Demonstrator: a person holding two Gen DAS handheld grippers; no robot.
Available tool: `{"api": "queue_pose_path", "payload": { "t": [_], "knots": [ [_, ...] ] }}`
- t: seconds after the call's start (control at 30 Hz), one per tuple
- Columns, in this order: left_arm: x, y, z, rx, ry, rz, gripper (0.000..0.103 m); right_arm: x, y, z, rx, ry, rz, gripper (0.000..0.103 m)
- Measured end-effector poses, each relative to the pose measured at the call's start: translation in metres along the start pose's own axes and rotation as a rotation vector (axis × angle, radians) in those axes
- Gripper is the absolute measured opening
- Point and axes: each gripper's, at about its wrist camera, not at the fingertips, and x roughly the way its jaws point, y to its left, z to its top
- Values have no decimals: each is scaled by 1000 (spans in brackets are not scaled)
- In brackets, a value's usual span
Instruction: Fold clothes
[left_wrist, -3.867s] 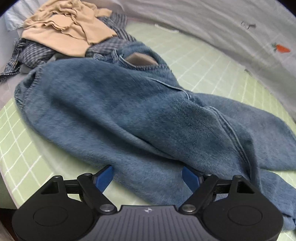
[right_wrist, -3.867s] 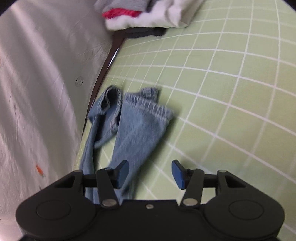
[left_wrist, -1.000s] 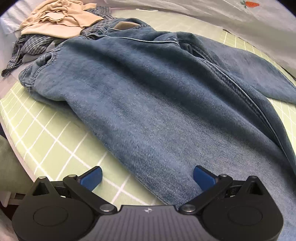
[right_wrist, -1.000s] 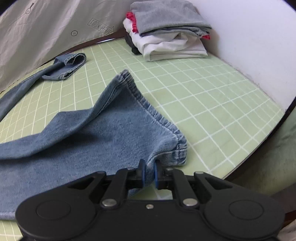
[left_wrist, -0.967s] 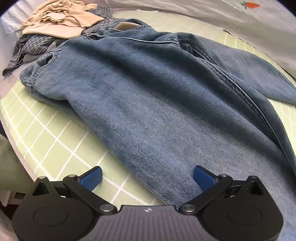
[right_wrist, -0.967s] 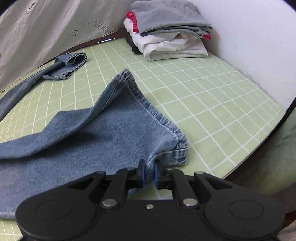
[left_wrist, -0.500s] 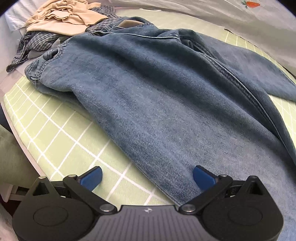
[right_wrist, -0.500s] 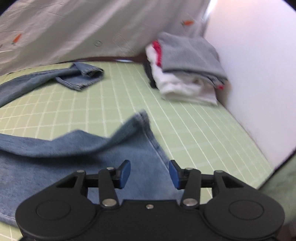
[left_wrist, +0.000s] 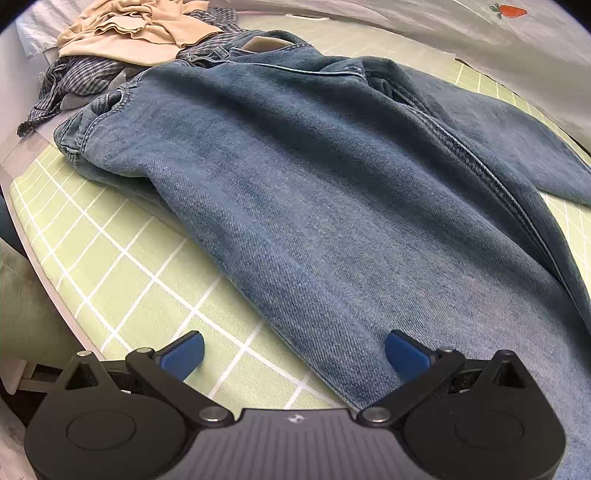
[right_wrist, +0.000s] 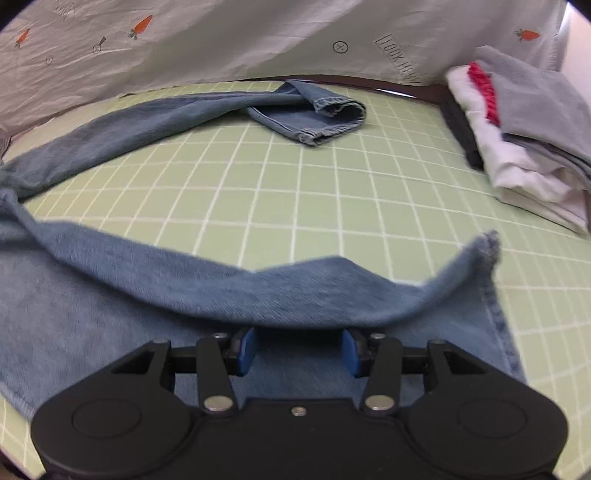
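Note:
Blue jeans (left_wrist: 314, 184) lie spread on the green checked mat (left_wrist: 129, 277), waistband at the far left. My left gripper (left_wrist: 293, 350) hangs open and wide over the near edge of the thigh, one fingertip above the mat, the other above denim. In the right wrist view the near leg (right_wrist: 184, 295) lies flat with a raised fold and its cuff at the right. The far leg's cuff (right_wrist: 321, 110) lies near the back. My right gripper (right_wrist: 297, 349) is open just above the near leg, with nothing pinched between its pads.
A folded stack of grey, red and white clothes (right_wrist: 528, 129) sits at the mat's right end. A heap with a beige garment (left_wrist: 140, 33) on a plaid shirt (left_wrist: 74, 77) lies beyond the waistband. A white carrot-print sheet (right_wrist: 184, 37) hangs behind. The table edge runs along the near left.
My right gripper let go of the near leg's cuff, opened, and swung left along the leg while rolling. The cuff now lies flat. My left gripper stayed put.

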Motion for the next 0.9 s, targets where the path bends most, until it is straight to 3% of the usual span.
{"api": "queue_pose_path", "payload": {
  "t": [0.3,0.37,0.47,0.57,0.6,0.9],
  "knots": [
    [-1,-1,1,5,-5,-2,103,48,-29,54,146,-56,12,53],
    [-1,-1,2,6,-3,-3,103,55,-35,62,157,-58,-28,61],
    [-1,-2,2,5,-4,-3,103,64,-47,65,169,-50,-121,82],
    [-1,-3,3,0,-5,-1,103,60,-66,53,224,-55,-136,94],
    [-2,-4,3,-2,-5,0,103,59,-73,49,244,-48,-132,102],
    [-1,-8,8,-12,12,5,103,48,-84,24,226,-108,-149,103]
  ]
}}
